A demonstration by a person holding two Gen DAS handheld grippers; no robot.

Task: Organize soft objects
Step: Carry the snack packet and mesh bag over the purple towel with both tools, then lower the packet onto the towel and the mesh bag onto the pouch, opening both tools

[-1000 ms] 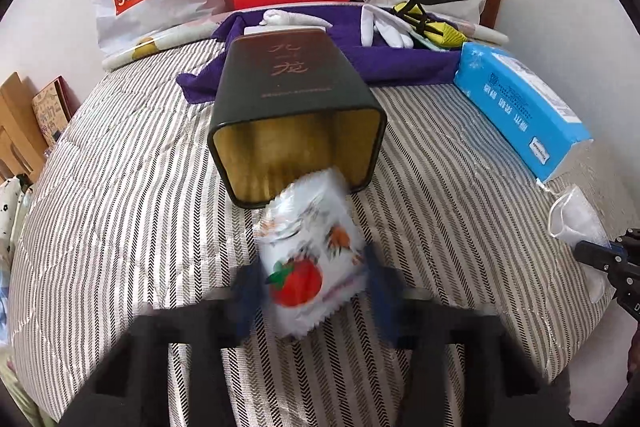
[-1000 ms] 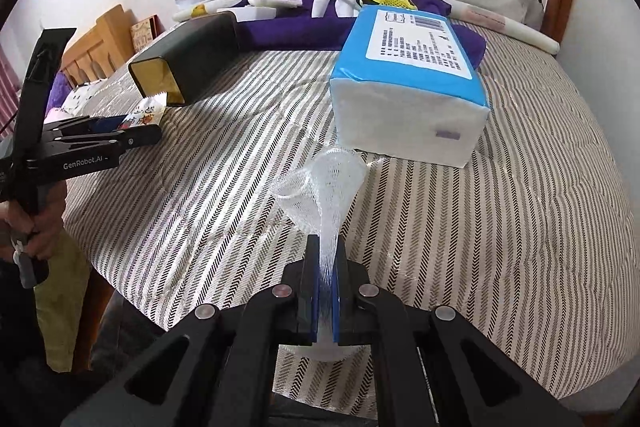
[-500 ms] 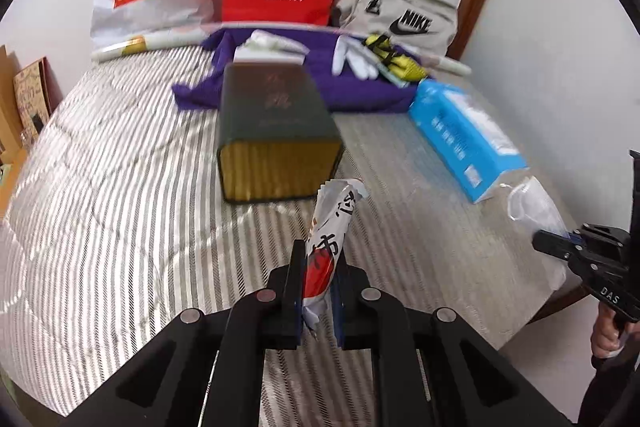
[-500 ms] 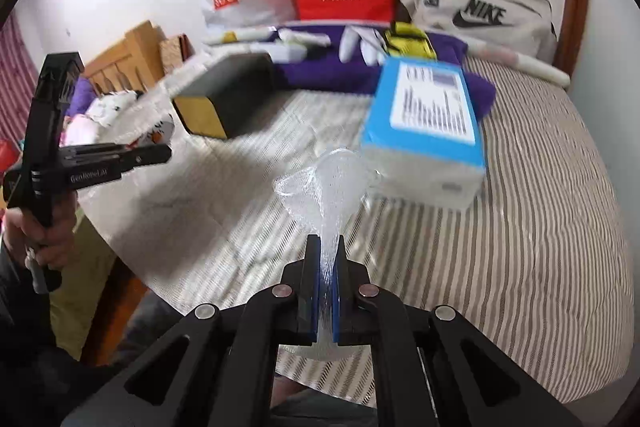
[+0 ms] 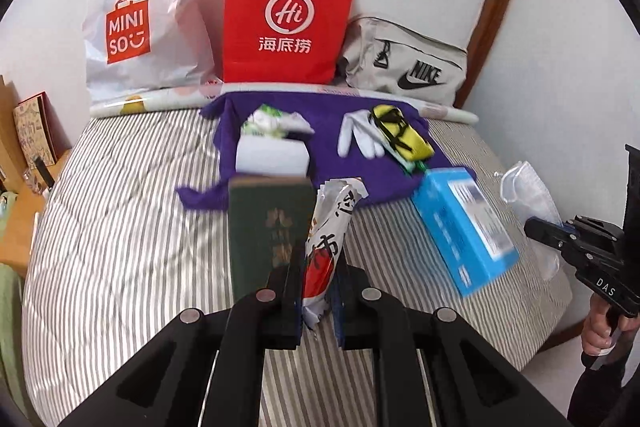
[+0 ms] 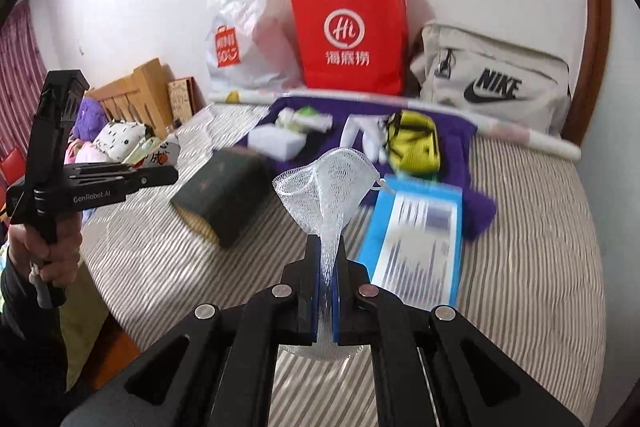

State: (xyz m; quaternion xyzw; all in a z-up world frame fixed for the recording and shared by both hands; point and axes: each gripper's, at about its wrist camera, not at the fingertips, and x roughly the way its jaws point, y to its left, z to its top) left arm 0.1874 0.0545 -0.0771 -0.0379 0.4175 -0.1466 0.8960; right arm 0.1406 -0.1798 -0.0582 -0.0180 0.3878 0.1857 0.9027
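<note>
My left gripper [image 5: 318, 263] is shut on a white snack packet [image 5: 326, 239] with a red tomato print, held upright above the striped bed [image 5: 120, 227]. My right gripper [image 6: 326, 247] is shut on a white mesh net pouch [image 6: 328, 183], which fans out above its pads. Both hang in the air over the bed. Each gripper shows in the other view: the left gripper [image 6: 160, 173] at the left edge and the right gripper [image 5: 536, 227] at the right edge, each with a hand on its handle.
A dark green box [image 5: 268, 227] lies on the bed beside a blue tissue pack [image 5: 464, 227]. Behind, a purple cloth [image 5: 332, 163] carries a white pack, white gloves and a yellow pouch [image 5: 402, 133]. A Miniso bag, a red paper bag [image 5: 286, 15] and a grey Nike bag line the wall.
The left gripper closed on the snack packet, turning it edge-on, and lifted it off the bed. The right gripper rose with the mesh pouch. The bed and its objects now look farther below.
</note>
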